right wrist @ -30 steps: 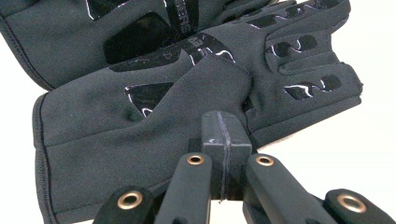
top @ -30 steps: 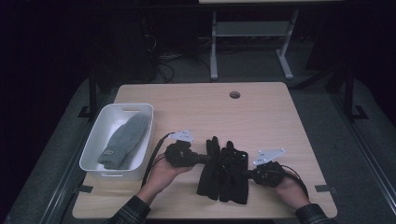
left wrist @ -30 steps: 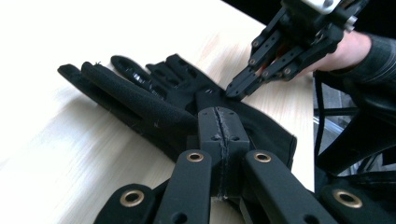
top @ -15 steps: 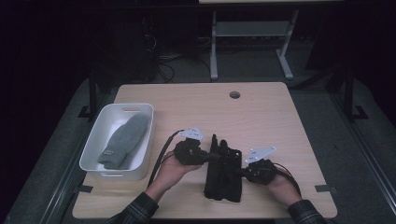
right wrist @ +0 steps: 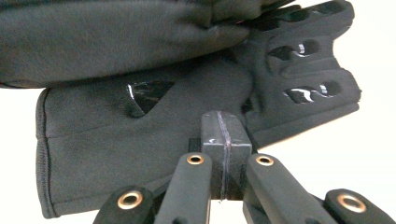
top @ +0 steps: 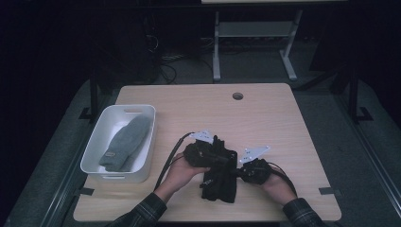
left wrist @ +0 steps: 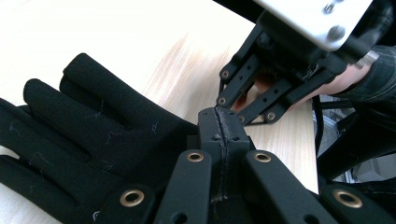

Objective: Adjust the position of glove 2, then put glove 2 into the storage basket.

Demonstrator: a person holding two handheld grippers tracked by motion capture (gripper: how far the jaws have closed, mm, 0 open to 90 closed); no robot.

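Hiding tool point(top: 235, 169) tips: black gloves point(top: 220, 182)

The gloves point(top: 220, 177) were black, one with glossy black patches on its palm. The mitten point(top: 124, 143) was grey and lay in a white bin point(top: 101, 135). The table point(top: 265, 123) was pale wood. The sleeves point(top: 142, 215) were dark plaid.

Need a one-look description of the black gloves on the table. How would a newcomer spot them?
Start at the wooden table and come to its near edge, right of the white bin that holds a grey mitten. Between the left gripper and the right gripper lie the black gloves, stacked as one dark bundle. They are black with separate fingers and lie on the bare wood, unlike the grey mitten in the bin.
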